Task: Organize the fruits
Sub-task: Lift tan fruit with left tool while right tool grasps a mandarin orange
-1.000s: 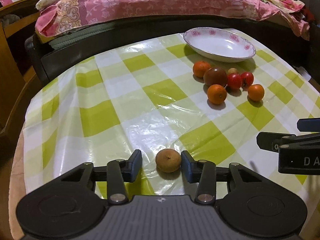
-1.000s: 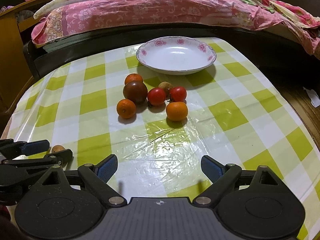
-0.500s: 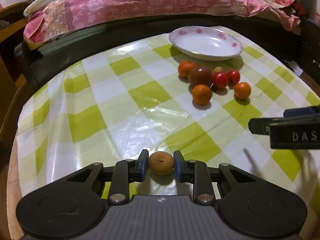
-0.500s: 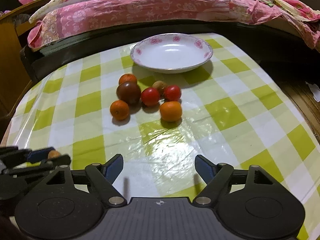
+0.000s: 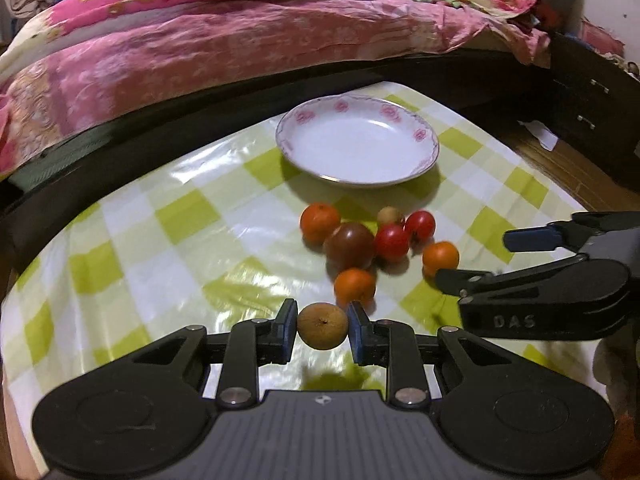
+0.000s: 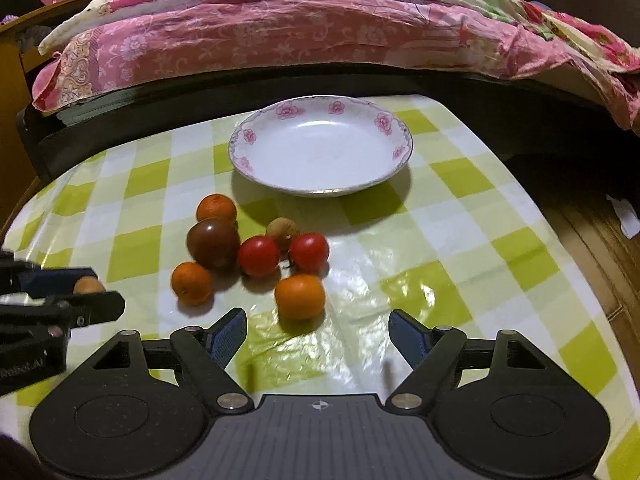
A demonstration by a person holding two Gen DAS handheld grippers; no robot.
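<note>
My left gripper is shut on a small tan-brown fruit, lifted off the checked tablecloth. From the right wrist view that gripper shows at the left edge with the brown fruit between its pads. My right gripper is open with nothing between its fingers, just short of an orange. The fruit cluster ahead holds three oranges, two red tomatoes, a dark tomato and a second small brown fruit. A white floral plate sits empty behind them.
The table with its yellow-green checked plastic cover ends near a dark bed frame with pink bedding. Wooden floor lies to the right. In the left wrist view my right gripper reaches in from the right.
The left gripper shut on the brown fruit, lifted it and carried it toward the fruit cluster and plate. The right gripper narrowed somewhat and moved closer to the nearest orange.
</note>
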